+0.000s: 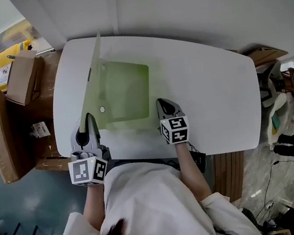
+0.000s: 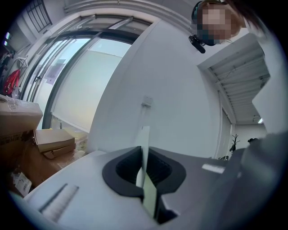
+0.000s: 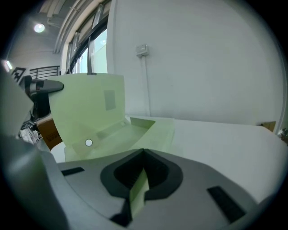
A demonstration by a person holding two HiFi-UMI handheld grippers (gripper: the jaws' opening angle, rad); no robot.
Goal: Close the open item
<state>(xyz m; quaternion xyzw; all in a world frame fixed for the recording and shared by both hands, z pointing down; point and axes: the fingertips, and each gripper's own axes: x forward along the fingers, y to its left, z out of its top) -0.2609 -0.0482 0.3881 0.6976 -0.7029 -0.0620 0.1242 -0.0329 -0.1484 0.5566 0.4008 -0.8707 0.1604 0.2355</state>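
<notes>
Folder sheets are pinched in both my tongs. The left tongs are clamped tight on the near edge of the raised flap, which I see edge-on as a thin pale strip running up between the jaws. The right tongs are closed on the near right corner of the lower sheet, with a lick of pale green plastic caught between the pads.

Beyond the jaws, the folder lies open on the white table, on the table's left half and close to the table's near edge, where I stand. Its lower sheet is flat on the table. The flap stands nearly upright along the side towards the table's left end. A small round snap stud sits low on the flap, near the fold. Cardboard boxes are stacked just off the table's left end.

The step in hand, as I judge it, is to swing the flap over until it lies on the lower sheet. To do it well I should use the right tongs as an anchor so the lower sheet neither slides nor lifts. The left tongs should travel in an arc about the fold, not drag sideways, since thin plastic is likely to buckle when pushed. The right tongs sit where the flap must land, so I'd release there late. I cannot see a mate for the stud.
</notes>
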